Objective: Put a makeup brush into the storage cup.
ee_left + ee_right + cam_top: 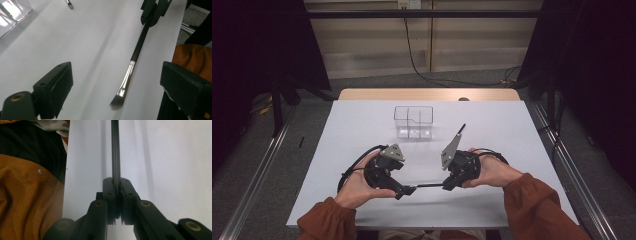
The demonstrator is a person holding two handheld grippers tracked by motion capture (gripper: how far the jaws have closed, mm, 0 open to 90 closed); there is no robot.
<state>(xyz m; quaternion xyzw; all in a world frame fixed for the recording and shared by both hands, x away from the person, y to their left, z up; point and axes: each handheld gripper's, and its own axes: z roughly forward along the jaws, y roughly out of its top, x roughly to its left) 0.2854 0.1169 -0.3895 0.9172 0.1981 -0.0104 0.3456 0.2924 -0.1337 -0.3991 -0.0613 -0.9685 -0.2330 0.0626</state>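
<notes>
Right gripper (117, 195): clamped tight on the black handle of the makeup brush (132, 60), jaws pinching it near its end, right at the near edge of the table (362, 130).
Brush: it runs level out of the right gripper's jaws toward the left gripper (404, 191), silver ferrule and dark bristle tip at the far end from the grip; in the left gripper view the bristles hang between the two spread jaws, touching neither.
Left gripper: jaws wide apart, pads clear of the brush on both sides, nothing gripped.
Hands: the left hand (359, 185) and the right hand (492, 172) carry the grippers, nose to nose, orange sleeves (537, 210) behind them.
Second brush (460, 130): beyond the right gripper, a slim dark one lying on the table, well apart from the held one.
Clear box (413, 121): farther out still, past both grippers, a see-through divided organiser standing mid-table.
</notes>
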